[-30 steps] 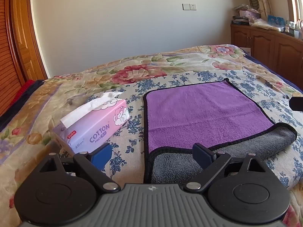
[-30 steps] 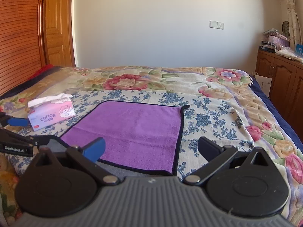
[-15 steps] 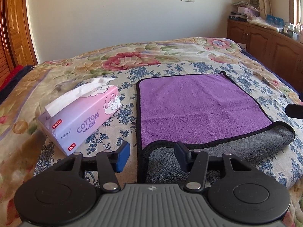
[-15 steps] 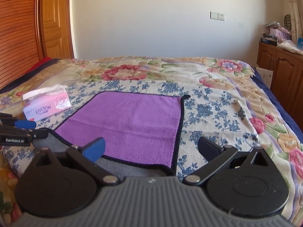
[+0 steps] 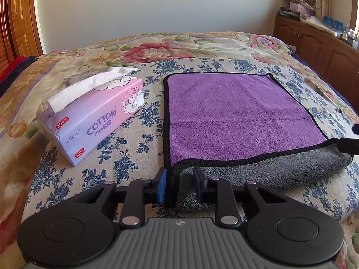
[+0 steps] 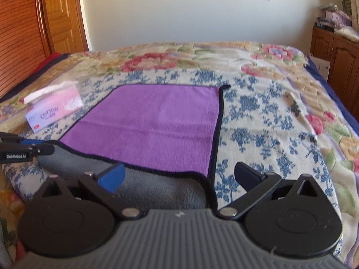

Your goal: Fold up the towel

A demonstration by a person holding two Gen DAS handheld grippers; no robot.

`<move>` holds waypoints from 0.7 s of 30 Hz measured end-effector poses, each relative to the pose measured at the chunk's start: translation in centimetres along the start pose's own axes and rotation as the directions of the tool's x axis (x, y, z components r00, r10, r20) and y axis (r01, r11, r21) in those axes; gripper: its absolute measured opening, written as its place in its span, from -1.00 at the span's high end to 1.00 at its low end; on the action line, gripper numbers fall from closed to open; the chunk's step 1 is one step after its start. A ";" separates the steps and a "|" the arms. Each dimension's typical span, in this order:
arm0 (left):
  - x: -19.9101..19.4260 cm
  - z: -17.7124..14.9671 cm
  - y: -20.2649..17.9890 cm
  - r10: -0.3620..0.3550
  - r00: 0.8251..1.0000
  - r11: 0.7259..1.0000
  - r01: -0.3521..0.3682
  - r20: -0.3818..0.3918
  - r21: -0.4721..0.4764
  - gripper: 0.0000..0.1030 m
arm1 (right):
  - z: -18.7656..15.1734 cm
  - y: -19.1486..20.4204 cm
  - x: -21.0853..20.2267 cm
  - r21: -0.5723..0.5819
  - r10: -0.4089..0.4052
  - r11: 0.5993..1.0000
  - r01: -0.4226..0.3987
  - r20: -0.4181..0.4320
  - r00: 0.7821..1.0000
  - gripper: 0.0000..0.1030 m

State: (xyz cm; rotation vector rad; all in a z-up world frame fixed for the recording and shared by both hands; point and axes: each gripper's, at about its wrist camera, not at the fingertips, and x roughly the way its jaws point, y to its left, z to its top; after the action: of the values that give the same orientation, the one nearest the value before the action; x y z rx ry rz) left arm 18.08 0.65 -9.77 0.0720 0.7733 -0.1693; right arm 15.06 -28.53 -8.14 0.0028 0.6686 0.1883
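A purple towel (image 5: 233, 114) with black trim and a grey underside lies on the bed, its near edge rolled so the grey side shows. It also shows in the right wrist view (image 6: 157, 125). My left gripper (image 5: 179, 185) has its jaws nearly closed around the towel's near left corner, with a small gap still between the pads. My right gripper (image 6: 179, 174) is open, its jaws spread on either side of the towel's near right corner. The left gripper also shows at the left edge of the right wrist view (image 6: 22, 150).
A pink tissue box (image 5: 94, 116) lies left of the towel on the floral bedspread (image 5: 202, 49). A wooden cabinet (image 5: 318, 42) with clutter stands at the right. A wooden door (image 6: 60, 18) is at the far left.
My left gripper's jaws have closed from wide open to narrow around the towel's near left corner. My right gripper has moved forward and lower over the near right corner, still open.
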 end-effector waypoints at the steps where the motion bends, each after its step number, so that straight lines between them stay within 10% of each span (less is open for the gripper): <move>1: 0.0 0.0 0.0 -0.002 1.000 1.000 0.002 -0.003 -0.004 0.46 | -0.1 -0.1 0.2 0.006 0.006 1.000 -0.006 -0.016 1.000 -1.00; 8: 0.1 0.0 0.0 -0.007 1.000 1.000 0.007 -0.014 -0.016 0.46 | -0.4 -0.1 0.7 0.021 0.036 0.999 -0.034 -0.079 0.996 -0.99; 21: 0.1 -0.1 -0.2 -0.011 1.000 1.000 0.011 -0.009 -0.009 0.63 | -0.2 -1.0 0.8 0.059 0.066 0.996 -0.060 -0.111 0.992 -0.23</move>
State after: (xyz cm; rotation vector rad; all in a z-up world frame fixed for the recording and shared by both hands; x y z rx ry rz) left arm 18.05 0.49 -9.92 0.0597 0.7837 -0.1763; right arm 15.72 -29.44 -8.86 0.0673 0.7873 0.2316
